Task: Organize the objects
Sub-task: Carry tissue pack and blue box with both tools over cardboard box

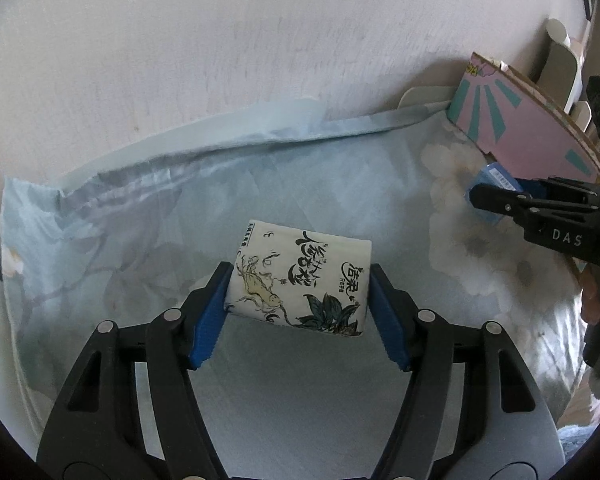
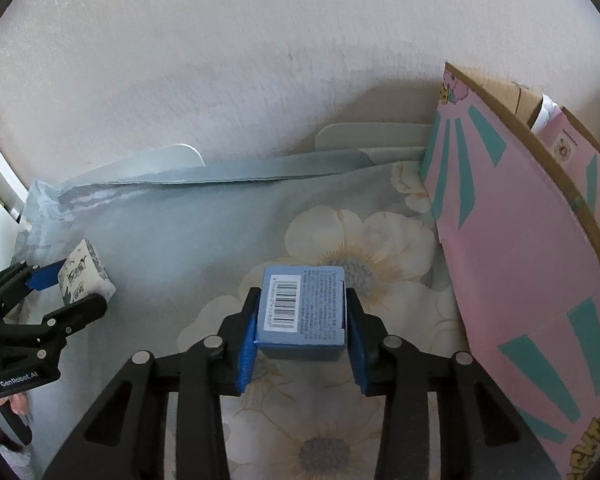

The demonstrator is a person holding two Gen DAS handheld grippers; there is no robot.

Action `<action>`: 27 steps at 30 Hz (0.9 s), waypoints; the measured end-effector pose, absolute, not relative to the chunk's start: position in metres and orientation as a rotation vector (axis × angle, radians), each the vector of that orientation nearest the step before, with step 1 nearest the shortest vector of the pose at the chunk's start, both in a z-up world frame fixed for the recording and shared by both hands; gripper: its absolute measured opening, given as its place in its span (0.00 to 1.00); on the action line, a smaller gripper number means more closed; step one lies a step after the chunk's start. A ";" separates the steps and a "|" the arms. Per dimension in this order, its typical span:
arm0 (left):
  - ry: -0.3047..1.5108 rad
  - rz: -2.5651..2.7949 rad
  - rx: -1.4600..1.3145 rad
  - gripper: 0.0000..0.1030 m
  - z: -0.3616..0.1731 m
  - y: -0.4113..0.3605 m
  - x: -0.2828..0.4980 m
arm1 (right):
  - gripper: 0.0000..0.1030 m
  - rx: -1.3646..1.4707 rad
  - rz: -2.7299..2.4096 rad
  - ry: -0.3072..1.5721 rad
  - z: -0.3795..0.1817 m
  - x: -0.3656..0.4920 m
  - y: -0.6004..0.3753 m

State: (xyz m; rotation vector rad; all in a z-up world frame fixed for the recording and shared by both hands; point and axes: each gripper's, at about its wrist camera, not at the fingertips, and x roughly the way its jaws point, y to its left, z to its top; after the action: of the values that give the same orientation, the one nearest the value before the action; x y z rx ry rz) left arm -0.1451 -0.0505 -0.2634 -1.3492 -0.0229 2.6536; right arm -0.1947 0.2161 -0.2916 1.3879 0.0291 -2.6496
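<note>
Far left, the floral bedsheet covers the surface, its far hem bunched against the plain wall

Left gripper is clamped on the tissue pack, blue pads pressed on its two short sides; the pack sits low over the sheet, and I cannot tell whether it rests on it or is lifted. Judgement: soft film-wrapped paper, very light and squashy, slightly slick wrapper; it will dent before it slips, so a side-to-side hold across the middle like this one looks right, with a gentle squeeze

Centre-right, right gripper is closed tight on the small blue box, one pad on each side wall, barcode face up, over a big printed flower on the sheet. Judgement: stiff thin card, light, flat parallel sides give good purchase, corners could crush if over-squeezed; hold on the side walls near mid-height

Far right, the pink cardboard box with teal rays stands open-topped just beside the blue box, something white showing inside. Likely the drop-off bin, though that is a guess; both items are outside it, and the tissue pack is well apart from it
</note>
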 end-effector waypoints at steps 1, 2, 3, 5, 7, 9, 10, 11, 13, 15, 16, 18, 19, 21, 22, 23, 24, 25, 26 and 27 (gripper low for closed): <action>-0.025 2.654 -1.349 0.61 -0.261 -0.050 -0.146 | 0.33 1.385 -2.648 0.024 -0.289 -0.194 0.216; -0.030 2.655 -1.350 0.61 -0.258 -0.051 -0.146 | 0.33 1.381 -2.646 0.019 -0.287 -0.194 0.216; -0.036 2.656 -1.349 0.61 -0.254 -0.051 -0.146 | 0.33 1.377 -2.645 0.017 -0.285 -0.193 0.216; -0.045 2.660 -1.343 0.61 -0.245 -0.051 -0.146 | 0.33 1.365 -2.641 0.015 -0.278 -0.192 0.216; -0.046 2.666 -1.333 0.61 -0.235 -0.050 -0.146 | 0.33 1.350 -2.639 0.013 -0.268 -0.190 0.216; -0.040 2.676 -1.325 0.61 -0.223 -0.047 -0.148 | 0.33 1.332 -2.632 0.006 -0.255 -0.188 0.217; -0.038 2.684 -1.324 0.61 -0.217 -0.045 -0.150 | 0.33 1.322 -2.629 0.000 -0.249 -0.187 0.218; -0.042 2.689 -1.326 0.61 -0.210 -0.043 -0.153 | 0.33 1.311 -2.624 -0.010 -0.242 -0.186 0.218; -0.066 2.697 -1.314 0.61 -0.196 -0.042 -0.157 | 0.33 1.283 -2.616 -0.023 -0.226 -0.183 0.219; -0.075 2.705 -1.295 0.61 -0.179 -0.039 -0.161 | 0.33 1.249 -2.620 -0.014 -0.210 -0.181 0.220; -0.071 2.709 -1.285 0.61 -0.171 -0.038 -0.163 | 0.33 1.233 -2.618 -0.018 -0.202 -0.180 0.222; -0.062 2.715 -1.257 0.61 -0.154 -0.032 -0.168 | 0.33 1.207 -2.615 -0.036 -0.186 -0.180 0.226; -0.058 2.716 -1.248 0.61 -0.147 -0.030 -0.170 | 0.33 1.192 -2.616 -0.046 -0.177 -0.182 0.228; -0.059 2.717 -1.226 0.61 -0.133 -0.023 -0.177 | 0.33 1.171 -2.620 -0.067 -0.164 -0.182 0.235; -0.068 2.713 -1.213 0.61 -0.126 -0.020 -0.181 | 0.33 1.161 -2.624 -0.078 -0.156 -0.182 0.243; -0.072 2.712 -1.200 0.61 -0.118 -0.016 -0.185 | 0.33 1.154 -2.630 -0.080 -0.151 -0.182 0.247; -0.070 2.709 -1.189 0.61 -0.111 -0.011 -0.189 | 0.33 1.147 -2.637 -0.082 -0.145 -0.182 0.252; -0.067 2.707 -1.179 0.61 -0.106 -0.006 -0.192 | 0.33 1.138 -2.648 -0.088 -0.139 -0.181 0.260; -0.063 2.705 -1.162 0.61 -0.099 0.001 -0.197 | 0.33 1.135 -2.655 -0.095 -0.133 -0.180 0.267; -0.060 2.699 -1.149 0.61 -0.094 0.006 -0.201 | 0.33 1.135 -2.665 -0.101 -0.130 -0.180 0.273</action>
State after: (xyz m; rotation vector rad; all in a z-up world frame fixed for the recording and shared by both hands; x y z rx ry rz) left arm -0.2013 0.0064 -0.0943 -1.1488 -0.0605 2.6987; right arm -0.1802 0.2735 -0.1297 1.1349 -0.1006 -2.6648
